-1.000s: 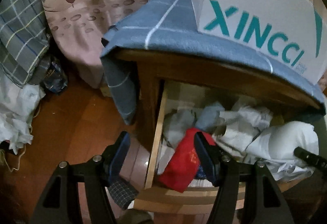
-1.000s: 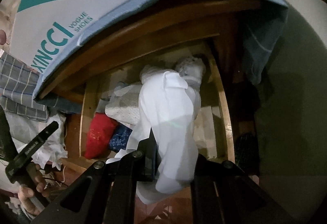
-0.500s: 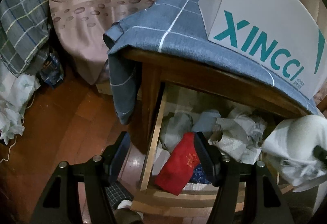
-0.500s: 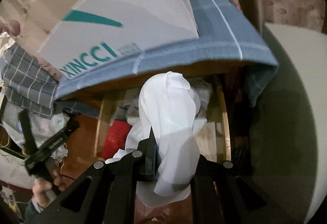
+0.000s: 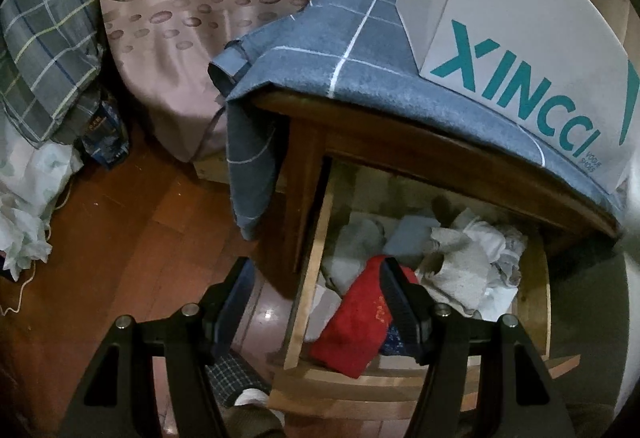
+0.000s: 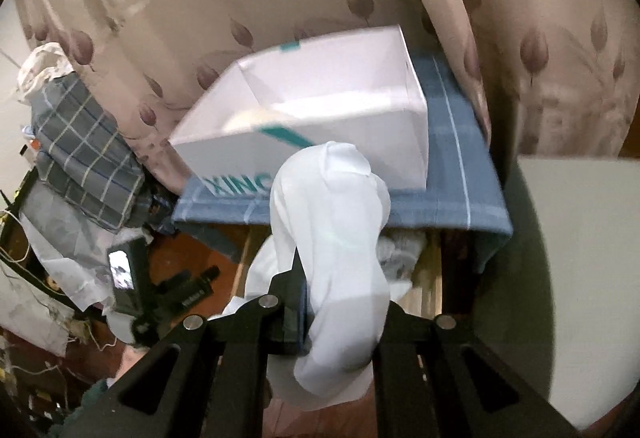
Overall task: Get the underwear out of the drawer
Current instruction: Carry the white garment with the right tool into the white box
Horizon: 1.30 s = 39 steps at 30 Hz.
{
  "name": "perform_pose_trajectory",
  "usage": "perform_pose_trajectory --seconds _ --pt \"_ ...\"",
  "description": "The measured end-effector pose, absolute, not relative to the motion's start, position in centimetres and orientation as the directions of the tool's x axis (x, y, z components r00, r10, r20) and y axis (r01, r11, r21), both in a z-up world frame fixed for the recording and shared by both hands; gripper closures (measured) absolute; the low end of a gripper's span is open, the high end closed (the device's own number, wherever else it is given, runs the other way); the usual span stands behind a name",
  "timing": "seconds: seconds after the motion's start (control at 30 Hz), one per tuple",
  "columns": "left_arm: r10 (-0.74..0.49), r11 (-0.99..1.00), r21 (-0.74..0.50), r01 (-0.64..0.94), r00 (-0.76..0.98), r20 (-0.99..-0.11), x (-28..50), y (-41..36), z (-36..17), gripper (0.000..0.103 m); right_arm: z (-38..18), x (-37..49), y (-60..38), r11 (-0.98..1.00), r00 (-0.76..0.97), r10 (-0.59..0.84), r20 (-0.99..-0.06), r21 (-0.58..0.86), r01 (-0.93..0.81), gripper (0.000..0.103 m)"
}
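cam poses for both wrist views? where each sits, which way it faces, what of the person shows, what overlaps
Left wrist: on the left tongs, angled down at the open wooden drawer with the red cloth; both open black fingers show, nothing between them, and a checked slipper.
Right wrist: on the right tongs, looking over the drawer at the white XINCCI shoe box; fingers shut on the white underwear; the left tongs and a hand show low on the left.
Shared: shoe box, blue checked cloth, drawer.

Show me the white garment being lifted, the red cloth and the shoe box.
white garment (image 6: 332, 230), right wrist view, middle of the hanging fabric.
red cloth (image 5: 356, 326), left wrist view, its centre.
shoe box (image 5: 516, 50), left wrist view, lettered side.
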<state>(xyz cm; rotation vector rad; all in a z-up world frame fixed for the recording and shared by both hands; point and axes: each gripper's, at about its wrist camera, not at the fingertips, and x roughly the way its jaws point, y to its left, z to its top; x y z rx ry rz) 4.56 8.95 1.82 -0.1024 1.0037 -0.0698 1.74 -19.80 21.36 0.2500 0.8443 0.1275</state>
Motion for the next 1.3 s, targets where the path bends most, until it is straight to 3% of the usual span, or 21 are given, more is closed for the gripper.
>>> perform_pose_trajectory --seconds 0.33,0.5,0.83,1.3 --pt "-0.062 0.998 -0.056 0.027 0.550 -0.833 4.3 8.5 2.1 0.037 30.7 5.0 -19.2 0.972 0.776 0.184 -0.604 0.229 -0.052 0.093" --pt "-0.061 0.998 -0.038 0.052 0.550 -0.833 4.2 8.1 2.0 0.037 32.6 8.5 -18.8 0.981 0.805 0.141 -0.577 0.189 -0.037 0.093" --pt "-0.052 0.998 -0.019 0.068 0.542 -0.839 4.3 7.9 1.8 0.037 28.3 17.2 -19.0 1.000 0.747 0.011 -0.664 0.028 0.010 0.093" --pt "-0.073 0.997 -0.055 0.051 0.526 -0.847 4.8 8.3 1.5 0.037 19.8 24.6 -20.7 0.996 0.620 0.009 -0.785 0.061 0.063 0.089"
